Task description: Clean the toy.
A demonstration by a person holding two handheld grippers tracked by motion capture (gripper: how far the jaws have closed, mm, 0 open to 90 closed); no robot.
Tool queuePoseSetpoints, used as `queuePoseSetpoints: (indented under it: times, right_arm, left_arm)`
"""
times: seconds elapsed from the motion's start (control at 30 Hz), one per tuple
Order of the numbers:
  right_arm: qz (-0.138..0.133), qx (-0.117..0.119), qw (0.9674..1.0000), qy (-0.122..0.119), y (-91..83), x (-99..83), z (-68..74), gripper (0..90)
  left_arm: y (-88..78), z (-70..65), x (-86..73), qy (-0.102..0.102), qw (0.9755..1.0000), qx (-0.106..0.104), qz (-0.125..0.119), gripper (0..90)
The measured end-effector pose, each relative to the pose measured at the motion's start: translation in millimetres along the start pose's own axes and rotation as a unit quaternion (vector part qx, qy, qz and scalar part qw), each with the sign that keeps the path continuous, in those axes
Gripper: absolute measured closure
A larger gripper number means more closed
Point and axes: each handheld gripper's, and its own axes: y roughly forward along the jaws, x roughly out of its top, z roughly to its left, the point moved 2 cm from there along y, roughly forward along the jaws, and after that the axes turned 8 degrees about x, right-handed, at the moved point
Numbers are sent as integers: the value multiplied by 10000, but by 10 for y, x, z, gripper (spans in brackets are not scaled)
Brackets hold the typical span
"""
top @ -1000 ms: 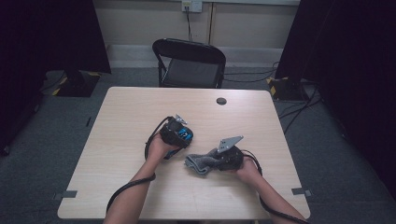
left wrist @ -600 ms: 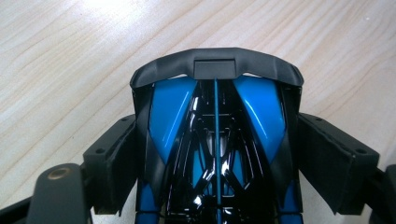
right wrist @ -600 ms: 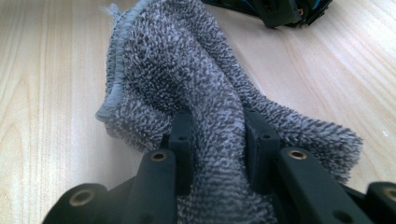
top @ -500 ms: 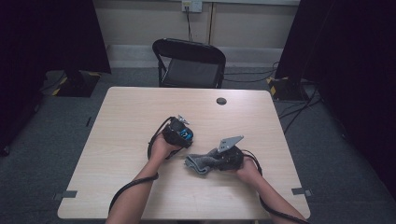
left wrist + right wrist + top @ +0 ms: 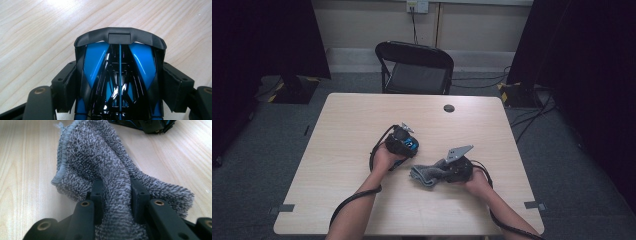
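Observation:
A glossy blue and black plastic object (image 5: 120, 62) rests on the wooden table (image 5: 352, 125). My left gripper (image 5: 120, 85) has it between its jaws, which have just been closing, and both pads (image 5: 67, 85) lie against its sides. In the high view the left gripper (image 5: 409, 145) is near the table's middle. To its right, my right gripper (image 5: 439, 170) is shut on a crumpled grey terry cloth (image 5: 424, 176). A fold of the cloth (image 5: 100, 157) is pinched between the right gripper's (image 5: 116, 192) jaws, and the remainder lies bunched on the table ahead of them.
A small black round cap (image 5: 449, 108) sits near the table's far edge. A black folding chair (image 5: 414, 67) stands beyond the table. Cables trail from both grippers over the near edge. Dark curtains hang on both sides.

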Motion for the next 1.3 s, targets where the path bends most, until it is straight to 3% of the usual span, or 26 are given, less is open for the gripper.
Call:
queuePoseSetpoints:
  times: [0.6, 0.93, 1.03, 1.3]
  right_arm:
    - [-44, 32, 10000, 39, -2, -9, -8, 690]
    - [-42, 31, 10000, 36, -2, -9, -7, 690]
    - [-64, 46, 10000, 38, -3, -13, -14, 690]
    - [-53, 46, 10000, 31, -3, -11, -10, 689]
  left_arm:
    - [-231, 28, -44, 3, 9996, -15, -291, 256]
    - [-107, -15, -53, 201, 9998, 29, -13, 255]
    - [-85, -16, -53, 202, 9997, 51, 124, 254]
    - [-63, -6, -57, 91, 9999, 15, 140, 248]
